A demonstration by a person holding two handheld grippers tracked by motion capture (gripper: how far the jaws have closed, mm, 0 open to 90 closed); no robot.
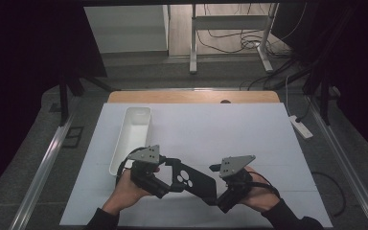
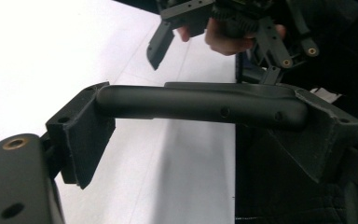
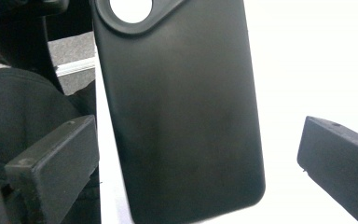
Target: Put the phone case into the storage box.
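Phone case, black and thin, held above the near edge of the table between my two grippers.

From the high view, my left gripper has the case by its camera-cutout end, while my right gripper sits at the other end; the white tray just beyond looks empty. In the left gripper view, my jaws are clamped across the case's edge, one pad on each side. In the right gripper view, my jaws stand open, the case's flat back between them, untouched. I judge it light, slightly flexible and smooth, so best pinched across the rim.
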